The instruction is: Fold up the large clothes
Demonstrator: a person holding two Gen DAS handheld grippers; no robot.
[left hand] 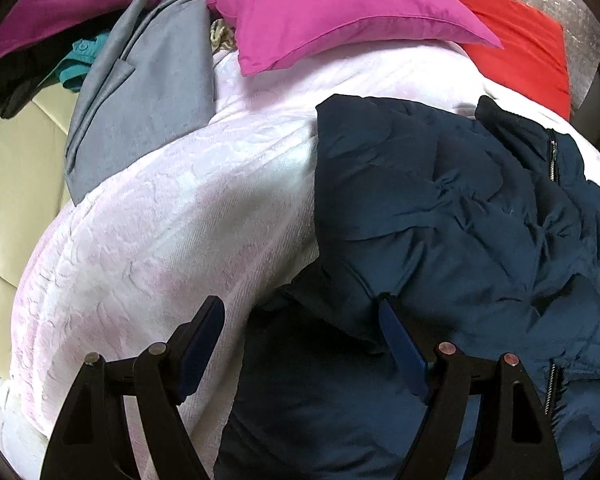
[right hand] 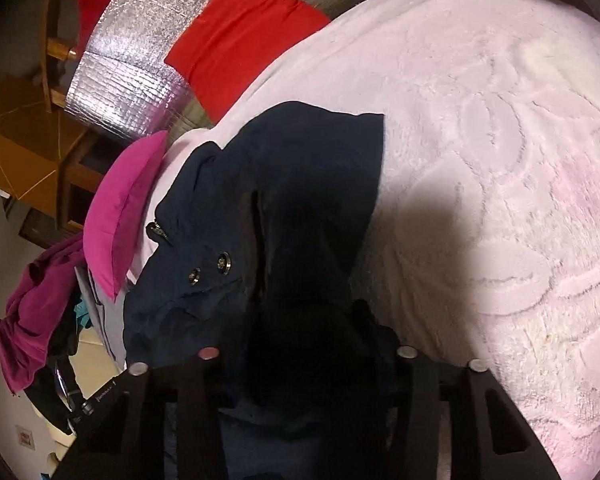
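A silver quilted wall (right hand: 128, 80) backs the bed. A wooden chair (right hand: 56, 52) stands beside it. The floor (right hand: 88, 354) is pale tile.

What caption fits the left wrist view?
Open left hand-held gripper over the navy jacket on a pale pink blanket.

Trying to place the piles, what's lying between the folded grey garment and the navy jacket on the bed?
In the left wrist view, only bare pale pink blanket separates the grey garment from the navy jacket; nothing else lies on that stretch.
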